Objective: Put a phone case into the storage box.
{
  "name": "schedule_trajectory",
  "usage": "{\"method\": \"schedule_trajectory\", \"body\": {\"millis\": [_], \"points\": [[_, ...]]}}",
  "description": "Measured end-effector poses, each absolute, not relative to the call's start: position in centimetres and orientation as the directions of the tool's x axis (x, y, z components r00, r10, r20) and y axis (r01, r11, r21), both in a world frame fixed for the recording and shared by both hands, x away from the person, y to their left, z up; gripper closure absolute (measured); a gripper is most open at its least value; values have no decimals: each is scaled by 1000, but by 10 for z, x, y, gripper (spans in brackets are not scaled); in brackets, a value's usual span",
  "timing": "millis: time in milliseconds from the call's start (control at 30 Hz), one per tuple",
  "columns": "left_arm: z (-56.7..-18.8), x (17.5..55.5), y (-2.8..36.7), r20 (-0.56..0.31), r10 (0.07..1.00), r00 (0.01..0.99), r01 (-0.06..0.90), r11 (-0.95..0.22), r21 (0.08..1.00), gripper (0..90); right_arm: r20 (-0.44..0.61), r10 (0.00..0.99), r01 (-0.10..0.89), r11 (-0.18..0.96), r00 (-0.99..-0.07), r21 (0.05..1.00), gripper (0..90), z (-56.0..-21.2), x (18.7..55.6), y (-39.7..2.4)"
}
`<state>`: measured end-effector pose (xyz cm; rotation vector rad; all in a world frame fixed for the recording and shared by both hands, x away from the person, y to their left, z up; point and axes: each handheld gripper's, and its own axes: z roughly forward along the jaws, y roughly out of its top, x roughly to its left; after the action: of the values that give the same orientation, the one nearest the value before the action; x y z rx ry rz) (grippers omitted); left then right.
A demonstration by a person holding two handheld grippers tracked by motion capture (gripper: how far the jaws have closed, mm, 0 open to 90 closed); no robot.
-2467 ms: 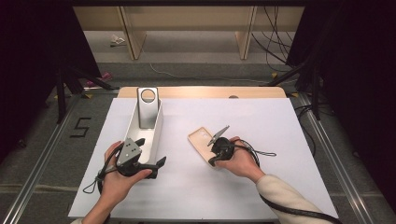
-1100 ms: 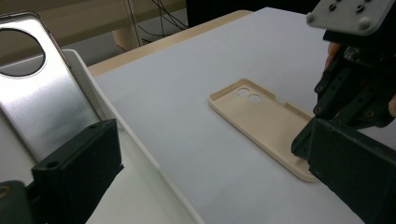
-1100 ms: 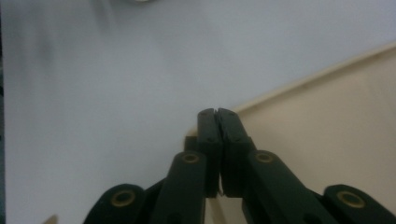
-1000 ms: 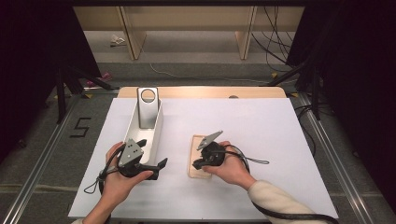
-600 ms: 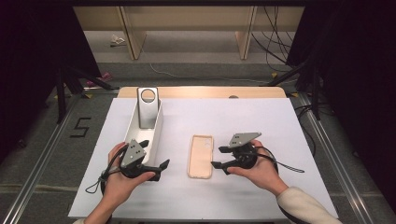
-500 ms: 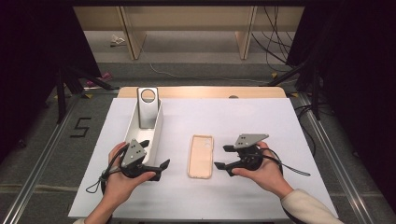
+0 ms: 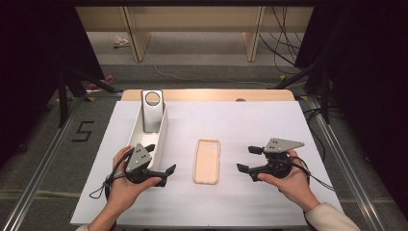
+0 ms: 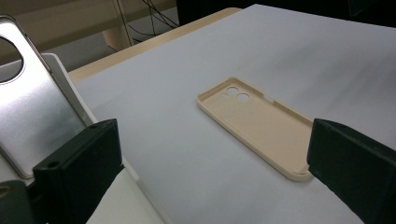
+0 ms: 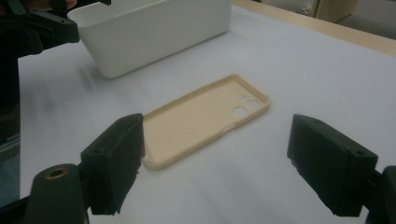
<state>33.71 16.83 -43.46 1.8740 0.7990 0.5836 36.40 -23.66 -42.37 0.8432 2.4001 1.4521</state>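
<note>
A beige phone case [image 7: 207,160] lies flat, hollow side up, on the white table top [image 7: 269,120]. It also shows in the left gripper view [image 8: 257,122] and the right gripper view [image 9: 205,116]. To the right of the case my right gripper [image 7: 246,159] [image 9: 219,158] points at it, apart from it. Its jaws have just been opening and nothing is between them. My left gripper [image 7: 161,158] [image 8: 210,154] stands open left of the case, beside the white box [image 7: 161,134]. A silver phone back [image 7: 152,108] [image 8: 32,116] leans upright in that box.
The white box [image 9: 154,32] runs lengthwise along the left part of the table. A bare wooden strip [image 7: 207,95] edges the far side. Dark stands and cables [image 7: 288,53] are on the floor beyond.
The right gripper opened, let go of the beige case and moved off to the right. The case now lies flat mid-table. The left hand stayed put.
</note>
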Motion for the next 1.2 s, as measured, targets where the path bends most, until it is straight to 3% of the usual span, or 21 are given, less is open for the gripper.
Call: {"method": "schedule_trajectory", "body": {"millis": [400, 533, 833, 1200], "points": [[-433, 337, 168, 52, 741, 670, 264, -303, 916, 26, 104, 593, 370, 346, -798, 862, 193, -423, 360, -245], [-429, 336, 165, 92, 725, 682, 246, -346, 905, 41, 100, 596, 370, 349, -796, 861, 191, -423, 360, -246], [-412, 339, 137, 143, 600, 787, 216, -485, 847, 98, 97, 614, 379, 348, -783, 858, 189, -423, 357, -254], [-416, 349, 98, 229, 417, 879, 140, -688, 712, 142, 98, 632, 380, 328, -768, 865, 189, -422, 354, -263]]}}
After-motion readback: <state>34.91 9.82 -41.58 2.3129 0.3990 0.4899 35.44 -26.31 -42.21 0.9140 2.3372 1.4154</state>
